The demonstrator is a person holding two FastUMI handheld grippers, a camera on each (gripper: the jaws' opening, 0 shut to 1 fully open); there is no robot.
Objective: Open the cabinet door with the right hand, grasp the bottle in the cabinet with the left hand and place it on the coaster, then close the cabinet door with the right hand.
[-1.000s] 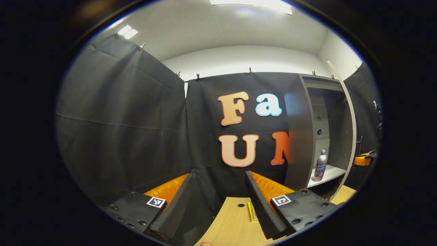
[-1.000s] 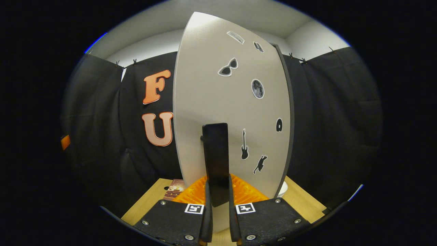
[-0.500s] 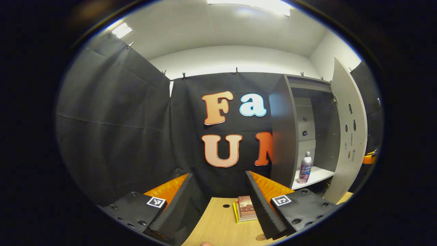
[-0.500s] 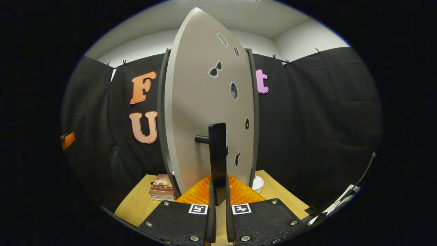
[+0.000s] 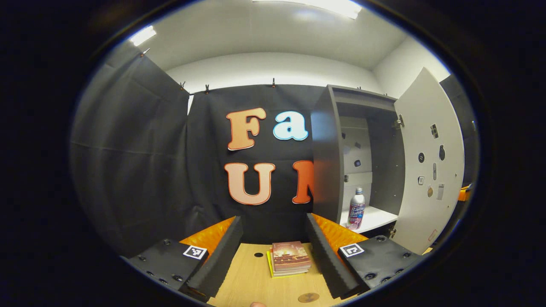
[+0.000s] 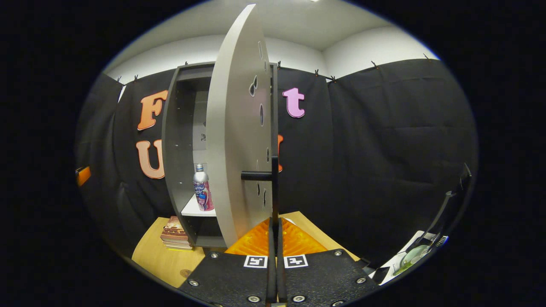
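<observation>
The grey cabinet (image 5: 326, 170) stands open, and its door (image 5: 428, 170) is swung out to the right. A silver bottle (image 5: 356, 209) with a pink label stands upright on the white shelf (image 5: 375, 217) inside. My left gripper (image 5: 273, 238) is open and holds nothing, well short of the cabinet, above the table. A small brown coaster (image 5: 308, 297) lies on the wood near its right finger. In the right gripper view the door (image 6: 236, 140) is nearly edge-on and the bottle (image 6: 202, 194) shows behind it. My right gripper (image 6: 275, 224) is shut on the black door handle (image 6: 274, 187).
A short stack of books (image 5: 290, 258) lies on the wooden table (image 5: 247, 281) in front of the cabinet, also seen as books (image 6: 172, 234) to the cabinet's left. Black cloth walls close the booth. Some papers and a greenish object (image 6: 416, 256) lie low at the right.
The door has swung much wider with my right gripper on its handle, uncovering the bottle. The left gripper view has shifted, so the cabinet sits nearer the middle and the books and coaster appear.
</observation>
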